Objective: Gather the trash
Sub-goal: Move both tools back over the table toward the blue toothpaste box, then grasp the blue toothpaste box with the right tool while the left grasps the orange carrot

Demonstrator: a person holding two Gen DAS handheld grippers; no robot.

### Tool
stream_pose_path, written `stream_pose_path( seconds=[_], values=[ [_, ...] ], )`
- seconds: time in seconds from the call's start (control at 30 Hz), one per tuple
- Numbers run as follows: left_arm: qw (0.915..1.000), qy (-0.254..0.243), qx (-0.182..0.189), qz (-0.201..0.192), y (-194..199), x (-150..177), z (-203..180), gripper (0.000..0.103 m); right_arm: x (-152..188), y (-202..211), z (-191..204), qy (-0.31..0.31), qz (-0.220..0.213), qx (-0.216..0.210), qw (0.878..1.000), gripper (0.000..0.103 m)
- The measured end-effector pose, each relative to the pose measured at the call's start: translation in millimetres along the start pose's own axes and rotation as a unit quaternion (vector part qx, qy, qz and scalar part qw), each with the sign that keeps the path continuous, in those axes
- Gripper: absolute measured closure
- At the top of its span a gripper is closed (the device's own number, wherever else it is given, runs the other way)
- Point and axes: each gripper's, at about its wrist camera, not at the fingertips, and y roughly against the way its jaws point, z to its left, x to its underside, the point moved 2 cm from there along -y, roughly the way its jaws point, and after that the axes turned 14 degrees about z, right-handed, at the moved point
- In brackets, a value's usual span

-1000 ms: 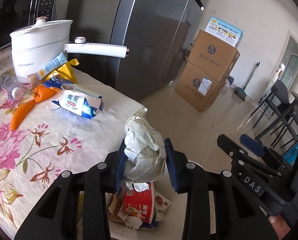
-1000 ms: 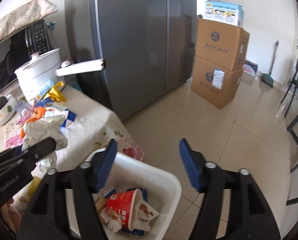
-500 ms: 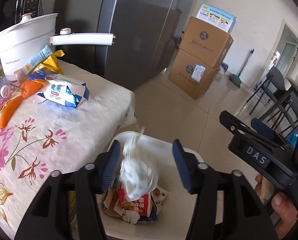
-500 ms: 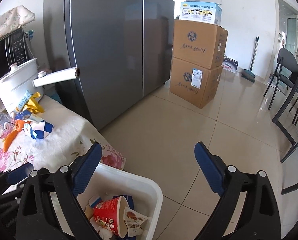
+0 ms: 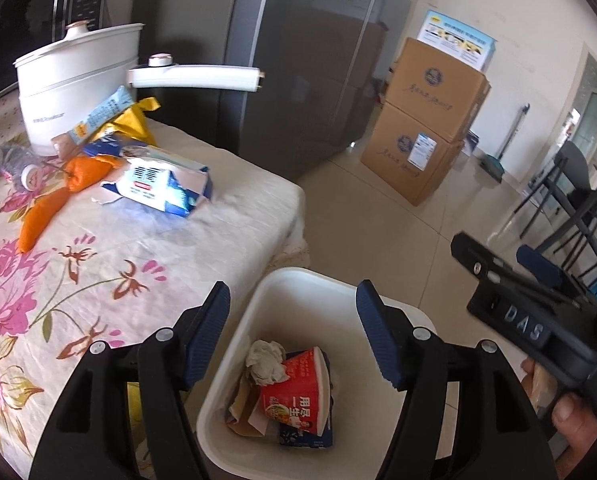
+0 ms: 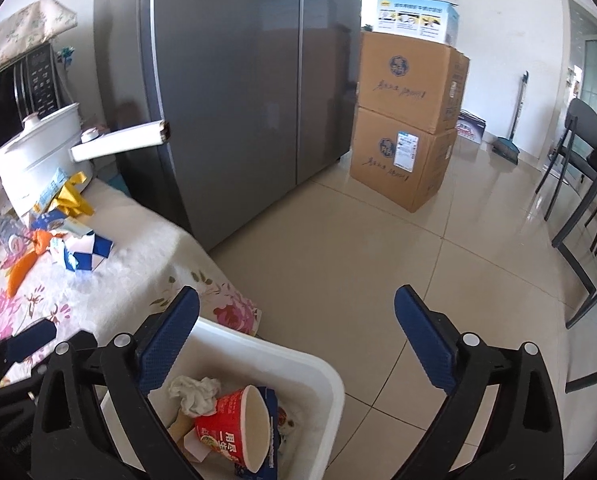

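Trash is sitting in the white bin (image 5: 298,292) beside the table (image 5: 226,216): a crumpled tissue (image 5: 265,367) resting against a red noodle cup (image 5: 298,390). Hovering over it, the left gripper (image 5: 294,336) is gaping wide and carrying nothing; the right gripper (image 6: 298,344) is likewise spread and empty. Wrappers (image 5: 158,184) are waiting farther left on the table. Reaching there risks clipping the pot handle (image 5: 194,79).

Black left gripper (image 5: 294,336), ribbed blue fingers (image 5: 208,332), silver screws, apparently plastic.
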Motion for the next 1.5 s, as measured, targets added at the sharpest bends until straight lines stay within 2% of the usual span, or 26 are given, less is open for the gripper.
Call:
stream_pose_path(
  seconds=[0.23,0.47,0.63,0.9,1.07,1.27,1.5],
  values=[
    [0.9992,0.034,-0.018,-0.006,4,-5,25,0.038,-2,-2,35,0.044,0.005,-0.011,0.999,0.008],
    [0.9951,0.090,-0.039,-0.014,15,-6,71,0.038,-9,-5,78,0.081,0.013,-0.036,0.996,0.007],
    [0.9894,0.129,-0.061,-0.029,32,-1,111,0.038,-11,-10,106,0.104,0.010,-0.036,0.994,0.007],
    [0.9772,0.193,-0.083,-0.030,53,16,172,0.038,-26,-20,155,0.144,0.000,-0.031,0.989,0.007],
    [0.9684,0.231,-0.088,-0.033,66,25,206,0.038,-37,-25,202,0.216,-0.014,-0.018,0.976,0.007],
    [0.9603,0.263,-0.086,-0.038,81,34,233,0.038,-47,-38,259,0.323,-0.004,0.008,0.946,0.007],
    [0.9561,0.278,-0.078,-0.049,96,39,248,0.038,-63,-64,298,0.395,0.074,-0.039,0.915,0.007]
  ],
)
